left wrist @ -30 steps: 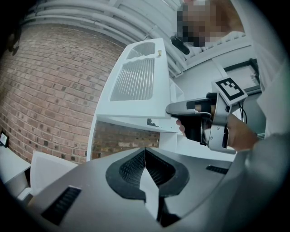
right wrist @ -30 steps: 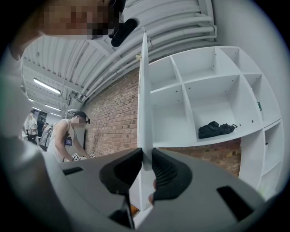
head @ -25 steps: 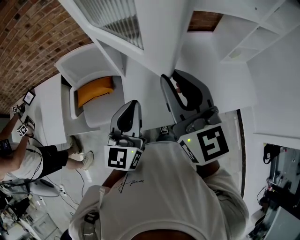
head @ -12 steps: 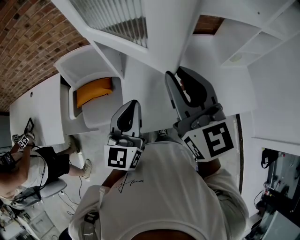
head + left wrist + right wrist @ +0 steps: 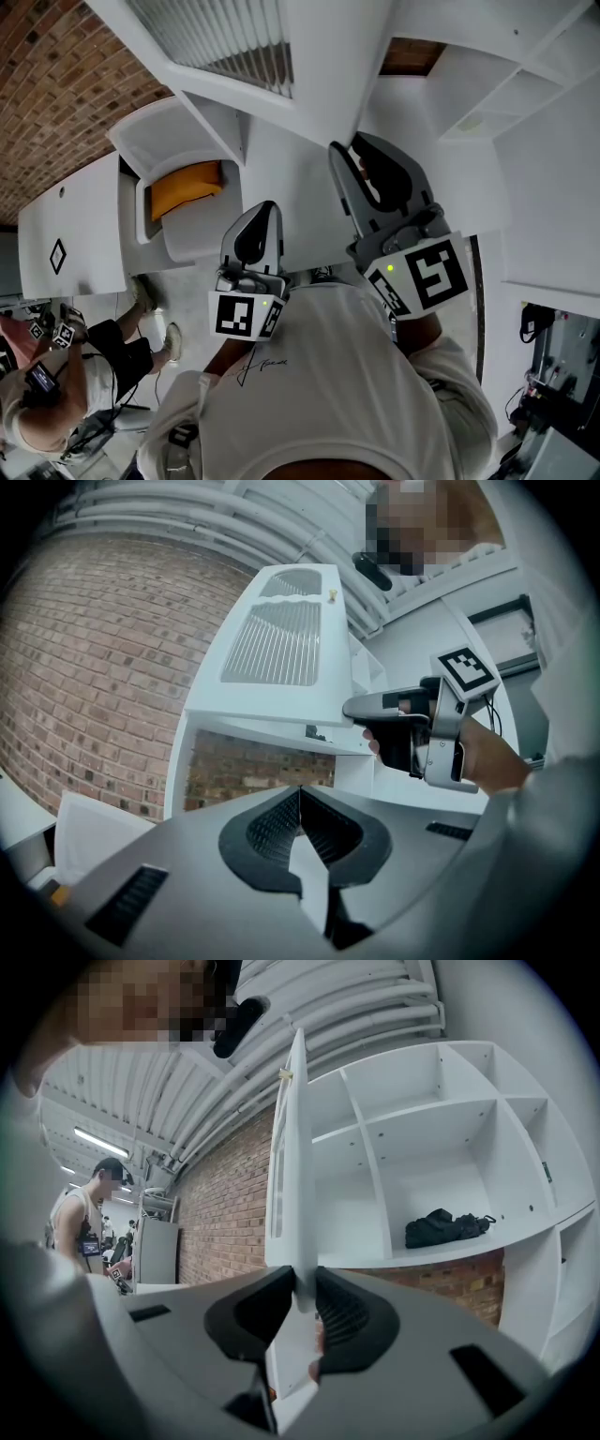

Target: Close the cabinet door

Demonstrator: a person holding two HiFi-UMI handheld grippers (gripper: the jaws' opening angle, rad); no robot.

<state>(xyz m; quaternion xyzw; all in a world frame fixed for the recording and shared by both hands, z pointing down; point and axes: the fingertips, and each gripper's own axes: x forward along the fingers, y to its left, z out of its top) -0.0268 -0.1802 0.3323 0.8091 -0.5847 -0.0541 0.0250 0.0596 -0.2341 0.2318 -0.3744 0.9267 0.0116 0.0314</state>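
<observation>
Open cabinet door (image 5: 286, 1162) edge clamped between right gripper (image 5: 305, 1299) jaws
left gripper (image 5: 300, 797) jaws shut, empty, near the door; door edge-on before white shelf unit (image 5: 375, 1194), black bag (image 5: 446, 1226) on a shelf, brick wall (image 5: 225, 1213) behind, person (image 5: 86, 1227) at left

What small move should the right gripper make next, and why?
Probably swing the cabinet door toward the shelves. The right gripper is clamped on the door's edge, the door stands open, edge-on to the shelves, and the left gripper is shut and empty.
</observation>
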